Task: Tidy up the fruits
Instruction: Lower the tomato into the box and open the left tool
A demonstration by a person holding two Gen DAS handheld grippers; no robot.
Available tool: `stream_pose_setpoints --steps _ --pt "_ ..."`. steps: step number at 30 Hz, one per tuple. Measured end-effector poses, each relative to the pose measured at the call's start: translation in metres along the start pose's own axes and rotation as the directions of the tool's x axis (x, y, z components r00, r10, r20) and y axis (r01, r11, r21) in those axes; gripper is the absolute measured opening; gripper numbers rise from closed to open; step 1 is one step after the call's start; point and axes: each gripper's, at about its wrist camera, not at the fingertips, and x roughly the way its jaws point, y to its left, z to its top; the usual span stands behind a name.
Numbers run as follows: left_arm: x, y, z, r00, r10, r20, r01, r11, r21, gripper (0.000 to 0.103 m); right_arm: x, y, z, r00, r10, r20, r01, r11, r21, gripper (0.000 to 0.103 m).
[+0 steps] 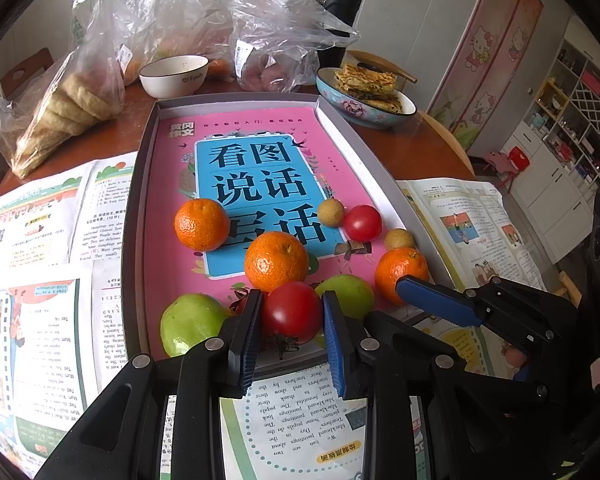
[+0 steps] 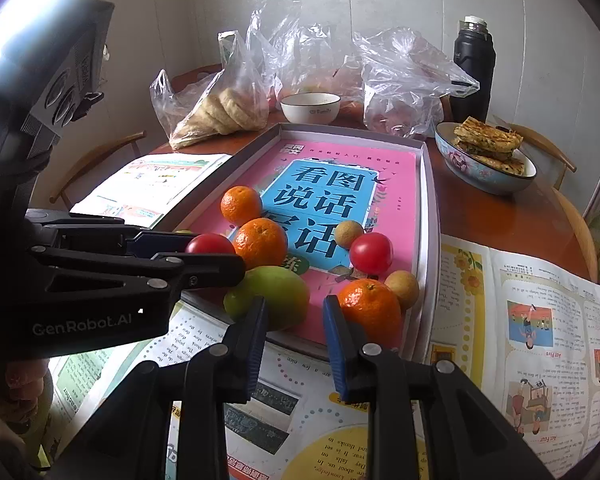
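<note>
Left hand-held gripper, at the bottom centre of its own view, has its blue-padded fingers on either side of a glossy red tomato with a dried stem; the pads look to be touching its flanks, so it seems to be gripping the fruit. Right hand-held gripper, low in the right wrist view, stands open with nothing between its fingers, just short of the near wall of a shallow grey cardboard tray.

A round green fruit lies at the tray's lower left beside the gripped tomato, and a second green fruit sits just beyond the right fingertips. A dimpled orange mandarin rests near the right pad, touching a small tan longan. Further in, two more mandarins, a second red tomato and another longan sit on a pink and blue book cover lining the tray.

Open printed pages cover the brown wooden desk. At the top of the frame stand a white ceramic bowl, clear plastic bags, a patterned blue bowl of flatbreads and a black flask.
</note>
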Motion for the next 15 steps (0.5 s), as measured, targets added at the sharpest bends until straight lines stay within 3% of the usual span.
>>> stream_pose_setpoints --steps 15 --pt "0.0005 0.0002 0.0001 1.0 -0.006 -0.002 0.006 1.0 -0.004 0.031 0.0002 0.0018 -0.0007 1.0 -0.004 -0.002 0.004 1.0 -0.003 0.029"
